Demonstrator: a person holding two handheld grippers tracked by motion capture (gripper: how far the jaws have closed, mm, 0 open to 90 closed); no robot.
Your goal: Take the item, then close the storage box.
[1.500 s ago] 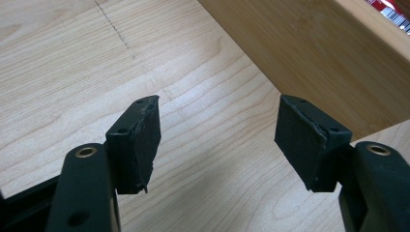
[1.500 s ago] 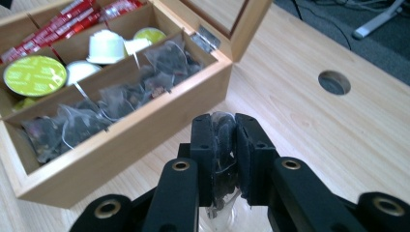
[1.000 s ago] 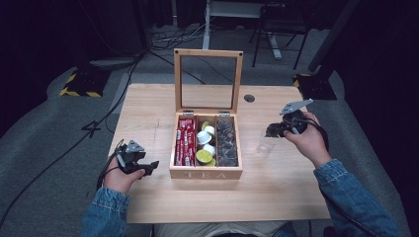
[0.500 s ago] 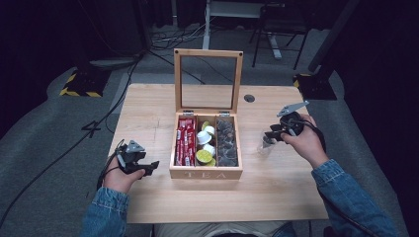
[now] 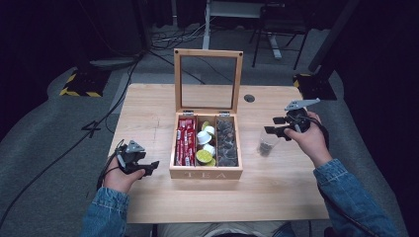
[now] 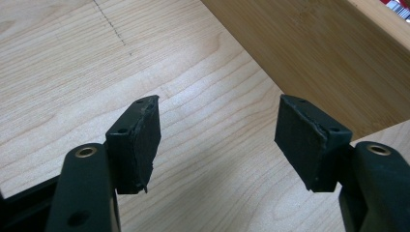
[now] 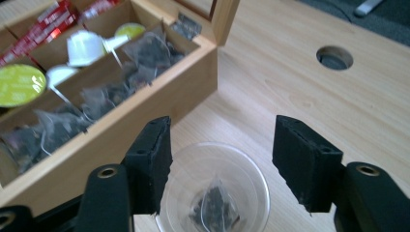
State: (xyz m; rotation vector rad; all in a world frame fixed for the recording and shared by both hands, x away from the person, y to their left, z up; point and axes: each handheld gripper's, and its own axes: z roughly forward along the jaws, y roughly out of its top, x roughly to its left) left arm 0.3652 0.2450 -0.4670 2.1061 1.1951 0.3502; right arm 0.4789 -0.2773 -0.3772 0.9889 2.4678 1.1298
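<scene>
- My right gripper [image 7: 220,164]: jaws apart, nothing gripped, hovering just above clear plastic cup [image 7: 215,191] w/ dark pyramid tea bag [image 7: 215,203] inside.
- Cup stands beside open wooden tea box [image 5: 206,145].
- My left gripper [image 6: 217,140]: jaws wide, empty, over pale wood table [image 6: 63,58].

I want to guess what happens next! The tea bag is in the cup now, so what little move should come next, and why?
Probably lift the right gripper up and away from the clear cup. Its jaws are open and empty above the cup, and a tea bag already lies at the bottom. The tea box stands open, so closing its lid could follow.
</scene>
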